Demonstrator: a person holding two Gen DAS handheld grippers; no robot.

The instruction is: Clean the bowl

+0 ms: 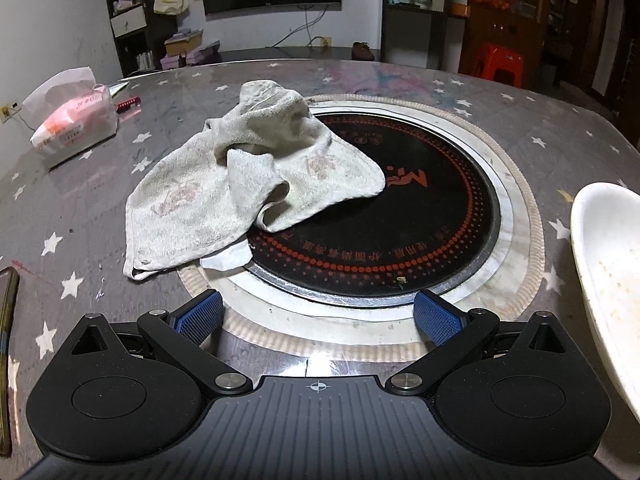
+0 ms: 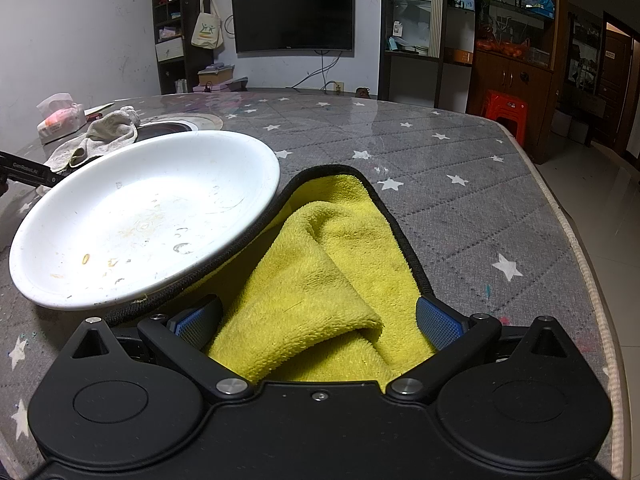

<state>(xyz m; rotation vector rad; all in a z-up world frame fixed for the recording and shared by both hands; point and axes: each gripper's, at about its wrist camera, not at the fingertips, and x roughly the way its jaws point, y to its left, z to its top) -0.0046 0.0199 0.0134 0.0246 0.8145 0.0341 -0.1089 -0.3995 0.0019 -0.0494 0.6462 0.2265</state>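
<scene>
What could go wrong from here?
1. The bowl rests partly on the yellow cloth; closing the open right gripper and pulling could tip or drag it.
2. The left gripper is open and holds nothing, so the bowl may slide when wiped.
3. The bowl sits toward the table edge; a hard push that way might send it off.
</scene>
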